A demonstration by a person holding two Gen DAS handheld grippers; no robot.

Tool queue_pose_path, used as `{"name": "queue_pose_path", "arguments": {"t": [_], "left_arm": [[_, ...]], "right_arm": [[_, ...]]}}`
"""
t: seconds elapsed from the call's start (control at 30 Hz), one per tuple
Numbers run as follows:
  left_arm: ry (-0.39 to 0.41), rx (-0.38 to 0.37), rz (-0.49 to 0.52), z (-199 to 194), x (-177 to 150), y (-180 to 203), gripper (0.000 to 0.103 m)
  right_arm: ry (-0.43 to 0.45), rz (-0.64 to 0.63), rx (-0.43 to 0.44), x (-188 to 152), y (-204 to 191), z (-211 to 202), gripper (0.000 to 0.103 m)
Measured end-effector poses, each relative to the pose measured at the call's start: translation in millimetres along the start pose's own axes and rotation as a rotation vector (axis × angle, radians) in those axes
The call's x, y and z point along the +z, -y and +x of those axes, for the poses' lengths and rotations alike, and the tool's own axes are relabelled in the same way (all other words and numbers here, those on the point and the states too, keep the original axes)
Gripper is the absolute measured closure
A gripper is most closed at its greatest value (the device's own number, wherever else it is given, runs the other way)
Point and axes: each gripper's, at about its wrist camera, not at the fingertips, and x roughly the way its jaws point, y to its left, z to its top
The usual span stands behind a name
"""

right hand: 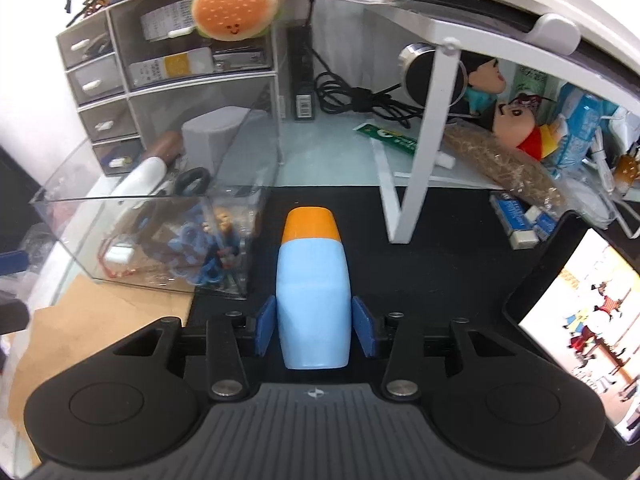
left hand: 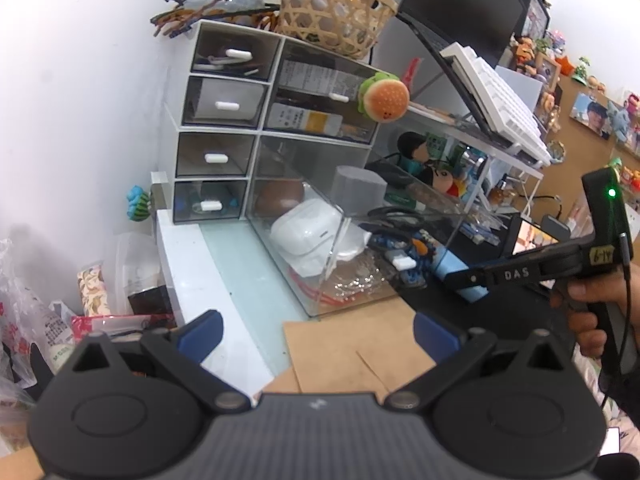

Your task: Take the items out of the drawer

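The clear drawer, pulled out of the white organiser, served as the landmark. Left of it and nearer the camera, the left gripper hung over brown paper, its blue pads spread wide with nothing between them, angled down toward the drawer's front corner.

Inside the drawer lay a white case, scissors and small blue trinkets.

Just right of the drawer, on the black mat, lay the blue bottle with its orange cap pointing away. It looked like light, rigid plastic with a smooth, somewhat slippery skin; the flat sides of its lower body seemed the safest place to pinch.

The right gripper straddled that lower body, pads slightly parted from it, apparently having let go. A person's hand gripped its handle, tilting it steeply downward from the right of the drawer.
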Motion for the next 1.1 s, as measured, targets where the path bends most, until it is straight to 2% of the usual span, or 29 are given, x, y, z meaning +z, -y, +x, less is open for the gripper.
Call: {"name": "queue_pose_path", "arguments": {"t": [0.6,0.73,1.1], "left_arm": [[0.005,-0.003,0.000,-1,0,1,0.000],[0.008,-0.004,-0.003,-2,1,0,0.000],[0.016,-0.017,0.000,-6,1,2,0.000]], "right_arm": [[-0.010,-0.018,-0.020,-4,0,-5,0.057],[0.004,-0.025,-0.054,-5,-2,-7,0.057],[0.023,-0.036,-0.055,-3,-6,-22,0.057]]}}
